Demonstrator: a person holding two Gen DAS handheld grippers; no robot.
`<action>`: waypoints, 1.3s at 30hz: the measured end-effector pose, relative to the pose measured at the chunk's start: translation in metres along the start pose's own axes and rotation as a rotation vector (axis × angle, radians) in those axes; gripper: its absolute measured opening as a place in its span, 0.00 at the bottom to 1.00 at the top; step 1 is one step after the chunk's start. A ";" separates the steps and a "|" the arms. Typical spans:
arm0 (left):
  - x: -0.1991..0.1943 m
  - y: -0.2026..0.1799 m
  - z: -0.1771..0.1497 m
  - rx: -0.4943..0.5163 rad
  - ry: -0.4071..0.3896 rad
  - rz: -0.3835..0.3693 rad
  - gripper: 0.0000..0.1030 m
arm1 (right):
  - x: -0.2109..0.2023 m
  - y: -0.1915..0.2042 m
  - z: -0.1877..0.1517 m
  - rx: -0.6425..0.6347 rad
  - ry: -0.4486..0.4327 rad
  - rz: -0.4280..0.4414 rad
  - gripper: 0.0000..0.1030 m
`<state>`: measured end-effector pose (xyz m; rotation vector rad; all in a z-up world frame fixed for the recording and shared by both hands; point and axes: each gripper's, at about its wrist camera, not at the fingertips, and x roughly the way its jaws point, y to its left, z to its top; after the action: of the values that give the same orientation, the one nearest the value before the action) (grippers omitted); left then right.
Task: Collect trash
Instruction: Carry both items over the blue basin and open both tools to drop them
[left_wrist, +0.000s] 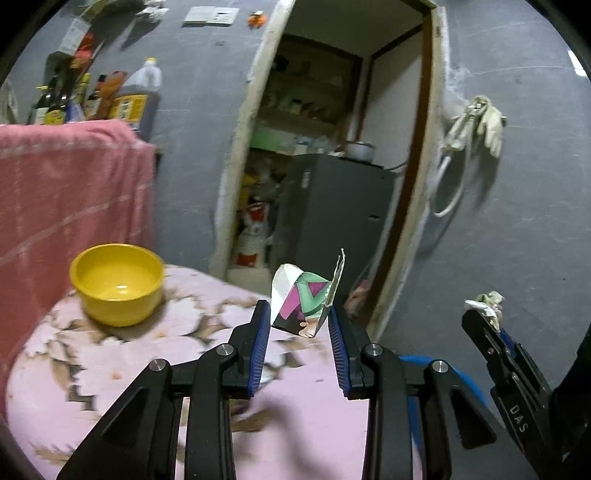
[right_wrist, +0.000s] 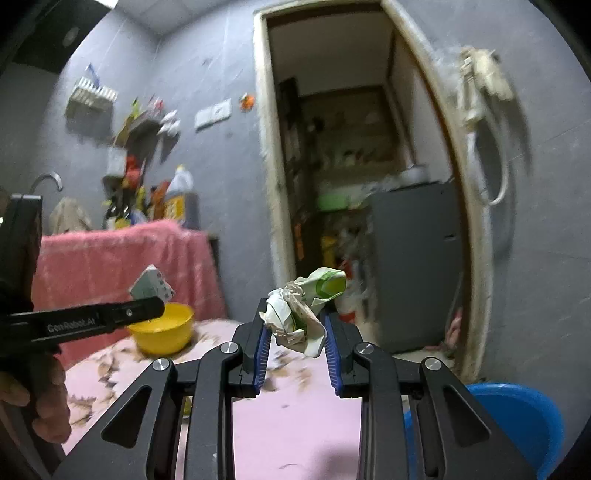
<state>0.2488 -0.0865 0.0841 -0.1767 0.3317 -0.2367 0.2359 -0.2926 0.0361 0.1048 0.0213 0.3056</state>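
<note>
Left gripper (left_wrist: 299, 314) clamps a carton (left_wrist: 301, 301), right gripper (right_wrist: 293, 321) clamps a wrapper (right_wrist: 301, 314); both lifted, blue bin (right_wrist: 517, 417) at 4 o'clock awaits

My left gripper (left_wrist: 297, 319) has the folded paper scrap (left_wrist: 301, 301) between its fingers, above the table (left_wrist: 303, 424). At ten o'clock from it the bowl (left_wrist: 117, 282) sits on the table, with the draped towel (left_wrist: 66, 184) behind and bottles (left_wrist: 136, 96) beyond that. At three o'clock my right gripper (right_wrist: 293, 326) holds the crumpled wrapper (right_wrist: 301, 312). The bucket (right_wrist: 517, 417) lies off the table's edge at four o'clock. The doorway (left_wrist: 332, 147) stands at twelve, the fridge (left_wrist: 332, 214) inside it.
</note>
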 end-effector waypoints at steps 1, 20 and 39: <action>0.002 -0.007 0.001 0.005 -0.001 -0.012 0.27 | -0.004 -0.005 0.001 -0.004 -0.009 -0.019 0.23; 0.074 -0.128 -0.030 0.149 0.136 -0.185 0.27 | -0.034 -0.112 -0.007 0.122 0.101 -0.302 0.26; 0.162 -0.140 -0.078 0.090 0.438 -0.184 0.47 | -0.014 -0.171 -0.042 0.332 0.348 -0.372 0.39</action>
<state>0.3429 -0.2730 -0.0077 -0.0643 0.7396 -0.4732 0.2720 -0.4552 -0.0240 0.3712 0.4334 -0.0577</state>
